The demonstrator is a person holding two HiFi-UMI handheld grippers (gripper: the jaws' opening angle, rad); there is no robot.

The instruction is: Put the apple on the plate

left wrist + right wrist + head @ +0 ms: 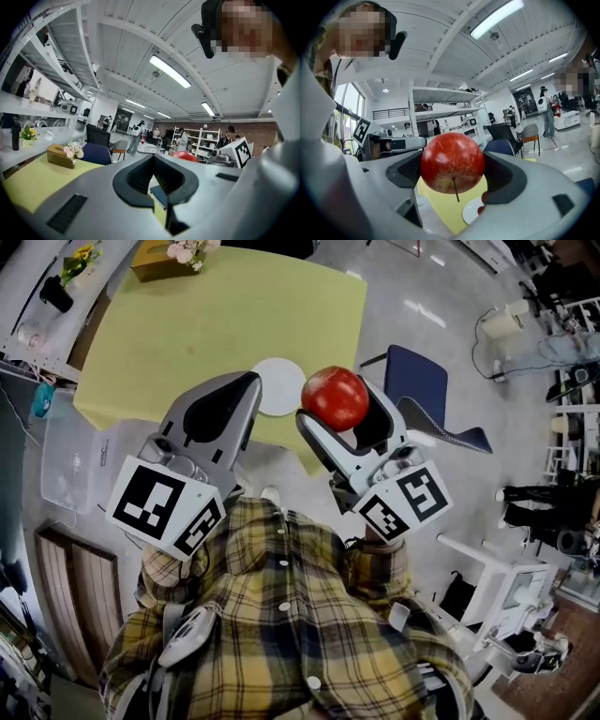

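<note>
A red apple (pixel 335 397) is clamped between the jaws of my right gripper (pixel 339 414), held high in front of the person's chest. In the right gripper view the apple (pixel 452 162) fills the gap between the jaws, stem pointing down. A white plate (pixel 278 386) lies near the front edge of the yellow-green table (pixel 187 324), just left of the apple; a bit of the plate (pixel 472 211) shows below the apple. My left gripper (pixel 246 395) is raised beside the right one, shut and empty, its tip over the plate's left edge.
A brown tissue box with flowers (pixel 167 257) stands at the table's far edge. A dark blue chair (pixel 422 390) sits right of the table. Shelves and white equipment (pixel 511 596) line the room's sides. People stand far off in the room (pixel 136 136).
</note>
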